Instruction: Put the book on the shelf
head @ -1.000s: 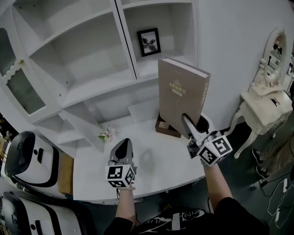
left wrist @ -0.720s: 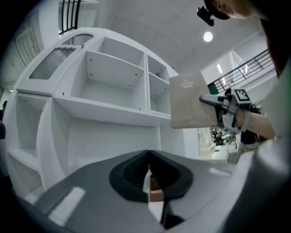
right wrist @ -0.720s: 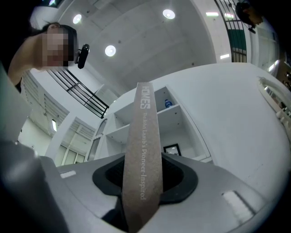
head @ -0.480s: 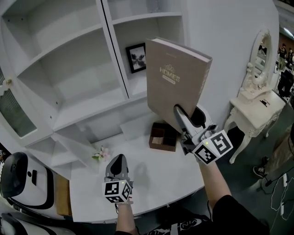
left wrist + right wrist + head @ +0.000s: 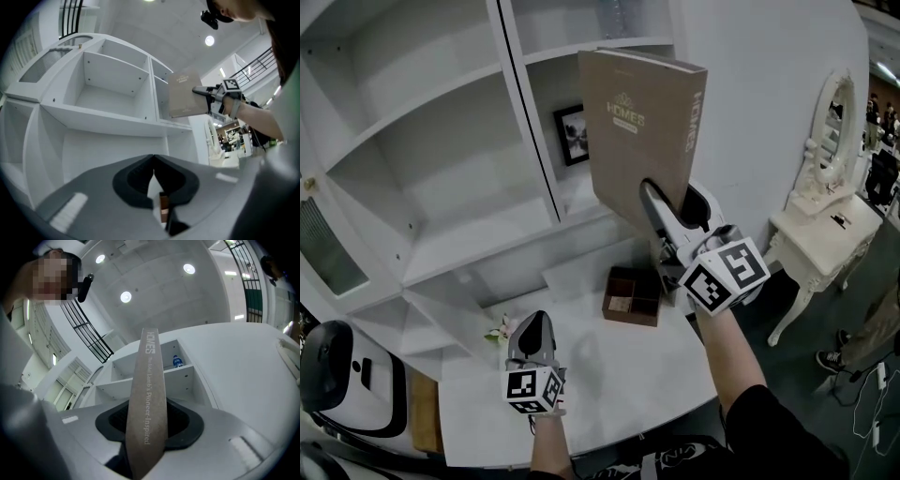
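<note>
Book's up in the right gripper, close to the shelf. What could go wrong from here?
1. The right gripper clamps the tall book only near its bottom edge, so it may pivot or slip.
2. The framed picture stands in the compartment just behind the book and could get knocked over.
3. The book's top looks close to the upper shelf board and might catch there.

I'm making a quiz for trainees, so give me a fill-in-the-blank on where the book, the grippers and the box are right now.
The right gripper is shut on the brown ____.
The left gripper is shut and holds ____.
The brown divided box lies on the white ____.
Missing words: book; nothing; table.
</note>
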The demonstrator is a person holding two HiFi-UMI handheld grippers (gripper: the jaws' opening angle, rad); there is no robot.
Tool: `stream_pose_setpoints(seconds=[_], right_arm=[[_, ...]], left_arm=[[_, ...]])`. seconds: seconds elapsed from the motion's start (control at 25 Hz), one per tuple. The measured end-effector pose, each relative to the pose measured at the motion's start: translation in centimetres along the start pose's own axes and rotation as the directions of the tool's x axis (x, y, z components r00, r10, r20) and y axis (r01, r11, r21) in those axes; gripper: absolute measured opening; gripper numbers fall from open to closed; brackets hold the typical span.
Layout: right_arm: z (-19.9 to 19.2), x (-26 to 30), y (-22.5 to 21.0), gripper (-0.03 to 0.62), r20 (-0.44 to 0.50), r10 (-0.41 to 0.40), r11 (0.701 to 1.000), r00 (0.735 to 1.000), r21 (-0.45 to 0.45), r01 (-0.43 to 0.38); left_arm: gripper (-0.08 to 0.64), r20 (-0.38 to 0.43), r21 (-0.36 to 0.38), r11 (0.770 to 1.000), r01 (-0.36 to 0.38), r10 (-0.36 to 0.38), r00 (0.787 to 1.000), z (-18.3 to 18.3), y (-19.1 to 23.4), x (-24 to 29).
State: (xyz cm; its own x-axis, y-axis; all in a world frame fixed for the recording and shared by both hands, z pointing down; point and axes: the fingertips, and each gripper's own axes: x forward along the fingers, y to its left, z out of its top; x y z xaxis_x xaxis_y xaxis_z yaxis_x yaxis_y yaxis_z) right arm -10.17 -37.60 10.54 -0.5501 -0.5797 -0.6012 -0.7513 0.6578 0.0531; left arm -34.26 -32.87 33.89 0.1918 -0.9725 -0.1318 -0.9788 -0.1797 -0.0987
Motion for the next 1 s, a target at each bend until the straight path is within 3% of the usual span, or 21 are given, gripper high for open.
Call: stream_pose_setpoints(seconds=[0.56, 0.8, 1.0], right_arm=[[-3.7, 4.1, -2.2, 0.175, -0.126, -0.079, 0.996, 0.989, -0.053, 0.073], [-5.4, 7.3, -3.7, 0.176, -0.266, -0.114, 0.993, 0.957, -0.064, 0.100], [-7.7, 9.6, -4.6, 0.177, -0.378, -0.088, 0.996, 0.921, -0.040, 0.079]], left_arm=[[0.000, 0.010, 0.003, 1.000, 0.022, -0.022, 1.000, 0.1, 0.4, 3.1], [0.000, 0.020, 0.000, 1.000, 0.028, -0.028, 0.999, 0.1, 0.6, 4.2], [0.000, 0.026, -0.005, 1.000, 0.017, -0.017, 1.000, 0.0, 1.1, 4.6]])
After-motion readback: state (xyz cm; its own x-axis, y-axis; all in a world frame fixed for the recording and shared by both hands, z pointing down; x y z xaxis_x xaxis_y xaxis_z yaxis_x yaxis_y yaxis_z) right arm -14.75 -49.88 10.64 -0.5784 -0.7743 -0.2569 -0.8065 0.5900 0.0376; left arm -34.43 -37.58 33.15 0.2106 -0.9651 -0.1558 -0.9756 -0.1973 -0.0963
